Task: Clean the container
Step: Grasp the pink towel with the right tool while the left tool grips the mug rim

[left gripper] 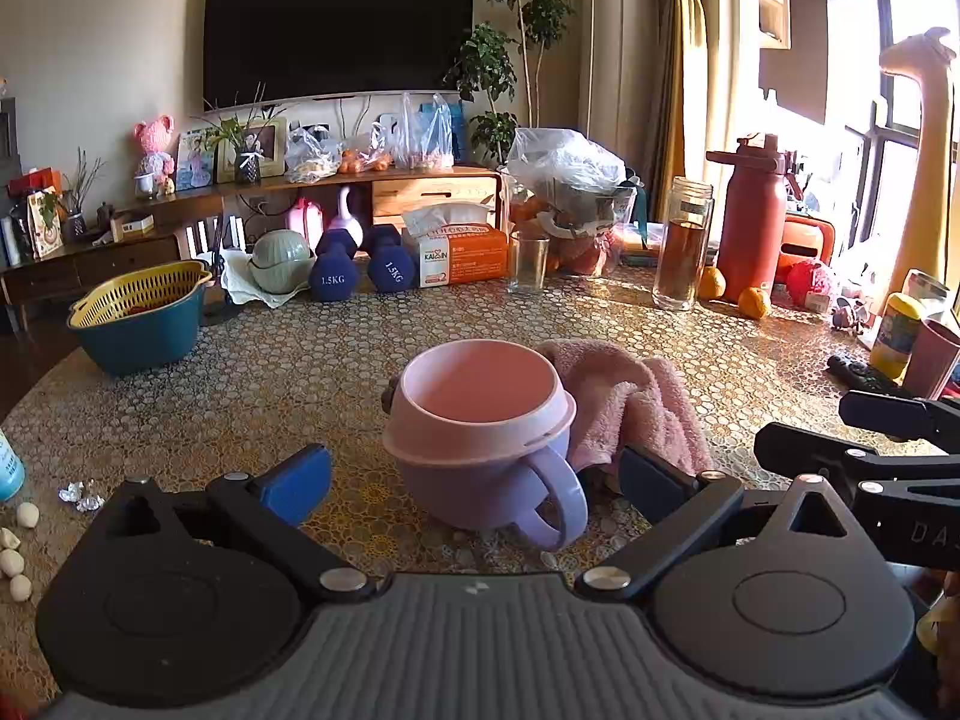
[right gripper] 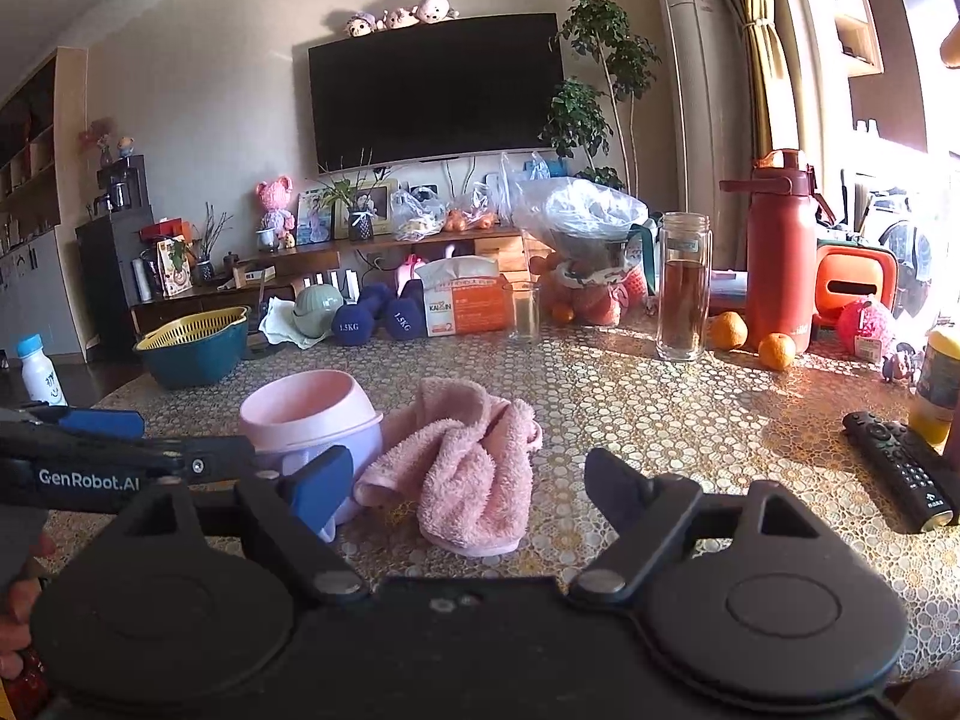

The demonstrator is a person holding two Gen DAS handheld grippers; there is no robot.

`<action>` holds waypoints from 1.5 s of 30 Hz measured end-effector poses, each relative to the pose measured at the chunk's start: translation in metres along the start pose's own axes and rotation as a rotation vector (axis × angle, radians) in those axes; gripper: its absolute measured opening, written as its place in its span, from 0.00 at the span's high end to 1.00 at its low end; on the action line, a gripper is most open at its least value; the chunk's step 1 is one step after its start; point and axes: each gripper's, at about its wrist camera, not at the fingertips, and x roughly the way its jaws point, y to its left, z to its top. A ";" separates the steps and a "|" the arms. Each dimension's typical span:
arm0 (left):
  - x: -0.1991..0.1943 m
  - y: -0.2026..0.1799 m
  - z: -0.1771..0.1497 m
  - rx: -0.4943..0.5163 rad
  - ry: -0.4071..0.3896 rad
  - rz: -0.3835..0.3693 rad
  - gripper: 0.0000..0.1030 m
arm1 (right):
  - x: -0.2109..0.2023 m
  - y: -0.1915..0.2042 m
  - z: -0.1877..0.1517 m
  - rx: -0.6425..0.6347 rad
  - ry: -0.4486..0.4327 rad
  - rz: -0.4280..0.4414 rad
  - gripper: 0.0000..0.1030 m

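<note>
From the left wrist, the left gripper (left gripper: 474, 477) is spreading wide around the purple container (left gripper: 486, 438), its pads clear of it, the pink towel (left gripper: 630, 402) touching the container's right side. From the right wrist, the right gripper (right gripper: 468, 483) is gaping wide before the towel (right gripper: 462, 468), gripping nothing, the container (right gripper: 312, 420) sitting just left of the towel.

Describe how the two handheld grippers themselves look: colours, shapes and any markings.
Both the left gripper and the right gripper are matte black, each with two round disc housings, angled link bars with silver pivot bolts, and blue pads on the jaws. The left one's side reads "GenRobot.AI" in white; its body top is ribbed grey.
</note>
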 end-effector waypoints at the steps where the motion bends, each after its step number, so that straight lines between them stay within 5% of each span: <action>1: 0.002 0.001 0.001 0.006 -0.006 0.004 0.00 | 0.004 -0.001 0.001 -0.002 0.007 0.004 0.19; 10: 0.023 0.002 0.007 0.115 -0.030 -0.081 0.01 | 0.057 -0.014 0.018 -0.044 0.087 0.019 0.20; 20: 0.050 -0.008 0.001 0.357 -0.003 -0.174 0.13 | 0.106 -0.008 0.020 -0.025 0.219 0.110 0.20; 27: 0.053 -0.015 -0.003 0.552 -0.042 -0.191 0.15 | 0.129 -0.001 0.013 -0.051 0.277 0.089 0.22; 30: 0.058 -0.014 -0.003 0.564 -0.025 -0.197 0.26 | 0.136 -0.002 0.010 -0.058 0.304 0.061 0.45; 33: 0.060 -0.011 -0.002 0.539 -0.021 -0.200 0.28 | 0.135 -0.004 0.009 -0.090 0.295 0.062 0.52; 37: 0.061 -0.012 0.000 0.541 -0.013 -0.214 0.43 | 0.129 -0.007 0.016 -0.107 0.280 0.099 0.84; 40: 0.063 -0.013 0.002 0.543 -0.005 -0.227 0.60 | 0.118 -0.014 0.032 -0.049 0.243 0.147 0.86; 45: 0.068 -0.008 0.009 0.509 0.019 -0.269 0.68 | 0.096 -0.014 0.061 0.049 0.179 0.276 0.86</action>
